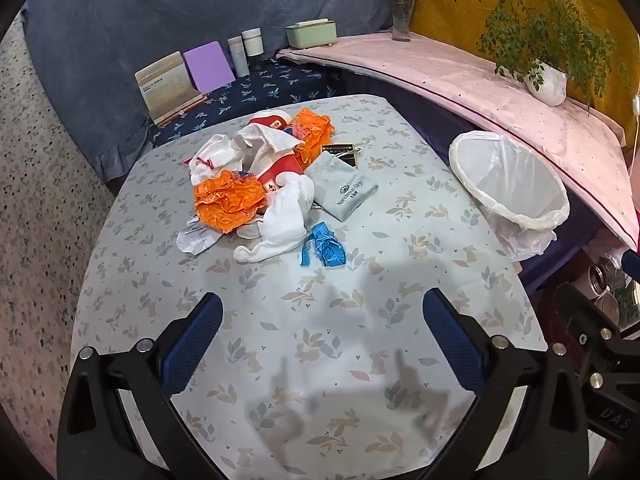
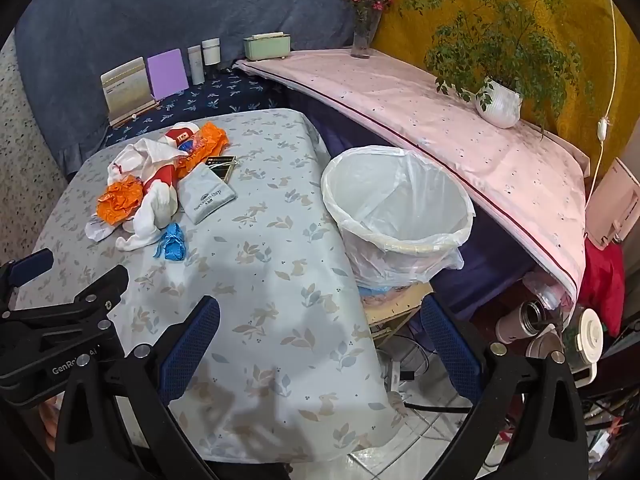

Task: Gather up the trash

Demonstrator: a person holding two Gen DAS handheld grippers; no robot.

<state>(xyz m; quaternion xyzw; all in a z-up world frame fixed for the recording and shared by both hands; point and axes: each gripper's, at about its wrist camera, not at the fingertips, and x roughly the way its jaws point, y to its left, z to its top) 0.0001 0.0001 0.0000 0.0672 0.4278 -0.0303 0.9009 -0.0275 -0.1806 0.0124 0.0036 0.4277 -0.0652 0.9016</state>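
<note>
Fingers (image 1: 196, 340) spread empty; trash pile (image 1: 256, 184) hides its lower scraps.

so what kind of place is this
Probably a lived-in room at home: a table under a leaf-print cloth, a potted plant on a pink-covered ledge, and a lined trash bin beside it.

I see the trash heaped at the far side of the leaf-patterned table (image 1: 320, 360): crumpled orange plastic wrappers (image 1: 228, 202), white crumpled tissue and cloth (image 1: 280, 216), red-and-white packaging (image 1: 280, 168), a flat grey drawstring pouch with printed lettering (image 1: 344, 192) and a small crushed blue wrapper (image 1: 326, 244) lying just beside the heap on its near side. The white bin lined with a translucent plastic bag (image 2: 396, 208) stands upright at the table's right edge, its mouth open.
</note>
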